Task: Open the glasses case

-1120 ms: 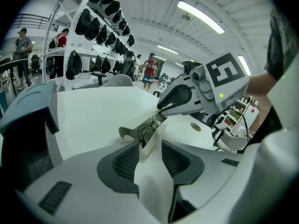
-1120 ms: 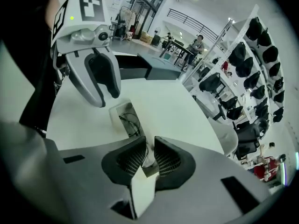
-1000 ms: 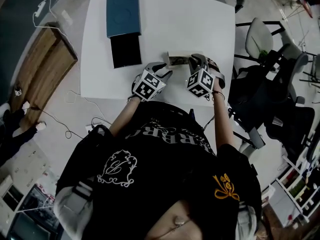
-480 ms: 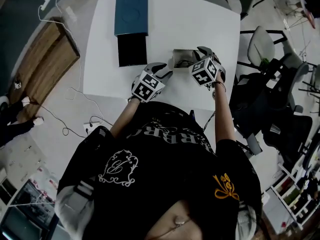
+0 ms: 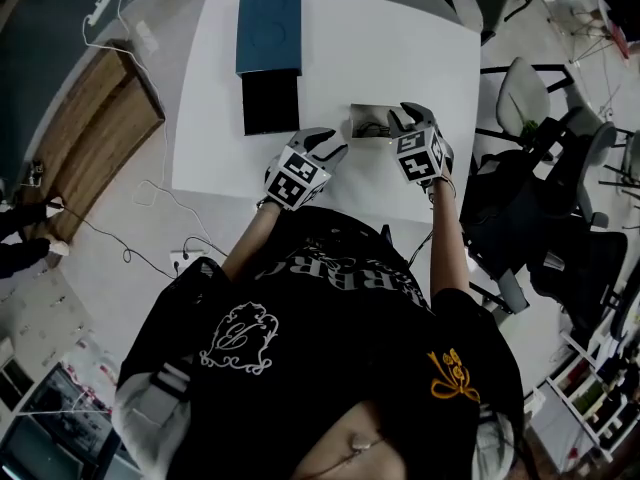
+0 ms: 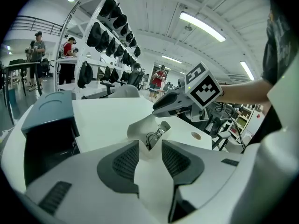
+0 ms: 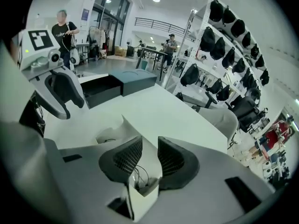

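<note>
The white glasses case [image 5: 372, 121] lies open on the white table [image 5: 390, 48], its lid flap raised [image 6: 140, 125]. Dark glasses [image 6: 155, 135] lie inside it. My left gripper [image 5: 335, 148] is at the case's left end; in its own view the case's near corner sits just ahead of the fingertips [image 6: 149, 153], the pads a narrow gap apart. My right gripper [image 5: 405, 118] reaches over the right end. Its jaws [image 7: 149, 155] are opening, with the case's end and the glasses [image 7: 138, 176] showing between them, and the pads do not press.
A blue box lid [image 5: 268, 30] and a black box [image 5: 270, 101] lie at the table's far left. Office chairs [image 5: 520, 78] stand beyond the right edge. A wooden board [image 5: 100, 128] and cables lie on the floor to the left. Racks of dark helmets [image 6: 107, 27] stand behind.
The right gripper has rolled, its marker cube now facing up, and shifted toward the case's right end. The left gripper has drawn slightly back from the case. The case stays open.
</note>
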`<state>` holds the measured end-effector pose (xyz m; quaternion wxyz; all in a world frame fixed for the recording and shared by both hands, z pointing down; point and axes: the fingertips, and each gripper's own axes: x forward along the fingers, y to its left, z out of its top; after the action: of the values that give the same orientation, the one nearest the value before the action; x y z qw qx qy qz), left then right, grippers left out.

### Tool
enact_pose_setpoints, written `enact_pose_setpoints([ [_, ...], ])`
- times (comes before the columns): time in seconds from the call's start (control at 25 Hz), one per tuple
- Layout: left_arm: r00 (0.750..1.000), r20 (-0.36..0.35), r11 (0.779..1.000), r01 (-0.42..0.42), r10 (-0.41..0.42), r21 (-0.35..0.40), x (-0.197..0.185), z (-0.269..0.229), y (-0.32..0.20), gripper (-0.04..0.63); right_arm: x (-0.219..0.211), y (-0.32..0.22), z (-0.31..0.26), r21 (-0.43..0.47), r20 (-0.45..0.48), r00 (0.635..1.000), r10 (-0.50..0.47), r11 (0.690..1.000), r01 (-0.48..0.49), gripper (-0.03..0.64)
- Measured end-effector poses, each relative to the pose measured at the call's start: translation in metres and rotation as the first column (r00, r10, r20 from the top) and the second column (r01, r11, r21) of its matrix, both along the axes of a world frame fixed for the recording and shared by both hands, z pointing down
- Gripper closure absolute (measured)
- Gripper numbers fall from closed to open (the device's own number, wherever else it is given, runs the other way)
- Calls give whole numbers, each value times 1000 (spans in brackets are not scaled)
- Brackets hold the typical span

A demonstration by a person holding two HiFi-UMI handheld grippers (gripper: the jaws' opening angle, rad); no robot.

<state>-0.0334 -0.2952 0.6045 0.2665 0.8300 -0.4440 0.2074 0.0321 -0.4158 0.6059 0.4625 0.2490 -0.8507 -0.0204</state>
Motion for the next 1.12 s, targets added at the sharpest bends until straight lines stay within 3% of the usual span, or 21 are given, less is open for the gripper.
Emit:
enact_pose_setpoints([
  [0.24,1000,-7,998,2,-2,62,4,-21,6,448,8,25,-41,-6,187,975,121,993,-122,508],
  [0.4,1000,-7,995,-9,10,101,11,-36,16,448,17,53,-65,-70,343,916,207,978,-195,519],
  [0.64,999,-5,982,-33,35,184,30,-73,30,449,42,95,-92,-165,492,811,317,949,-271,525],
  [0.8,998,-12,970,-54,58,236,46,-100,50,449,56,128,-112,-192,566,751,339,941,-280,529],
  [1.12,994,-66,944,-60,86,324,87,-152,103,449,86,202,-145,-156,647,693,319,945,-288,538],
])
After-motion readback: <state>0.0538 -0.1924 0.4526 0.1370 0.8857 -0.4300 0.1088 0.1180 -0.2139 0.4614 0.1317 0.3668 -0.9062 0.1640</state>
